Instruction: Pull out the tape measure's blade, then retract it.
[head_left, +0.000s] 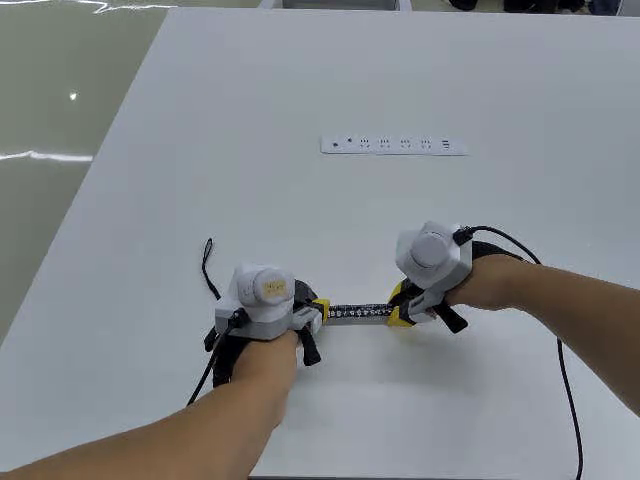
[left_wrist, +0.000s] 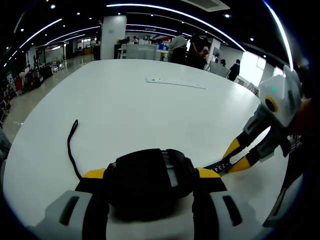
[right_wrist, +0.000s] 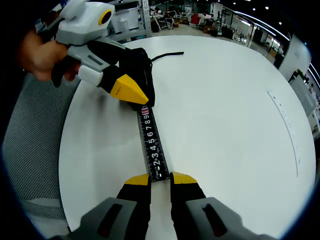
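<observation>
Here, the white table (head_left: 200, 150) takes nearly all of the head view. A flat white power strip (head_left: 393, 146) lies on it at 12 o'clock from the work, well apart from both grippers. The work is near the table's edge at 6 o'clock.

The left gripper (head_left: 318, 310) is at 9 o'clock of this spot and the right gripper (head_left: 398, 308) at 3 o'clock. Their yellow tips point at each other.

The left jaws are clenched on the black case (left_wrist: 150, 182) of the tape. In the left gripper view the case sits between the 2 yellow tips and touches both.

The blade (right_wrist: 151, 140) is pulled out of the case by a short length and runs straight to the right gripper. It is low over the table, but I cannot tell if it touches it. In the right gripper view it goes from 12 o'clock down to 6 o'clock, and the numerals 2 to 9 can be read on it. The right jaws are closed on the blade's free end, with 1 tip at each side edge.

A thin black strap (head_left: 207, 268) leaves the case toward 11 o'clock and lies loose on the table.
</observation>
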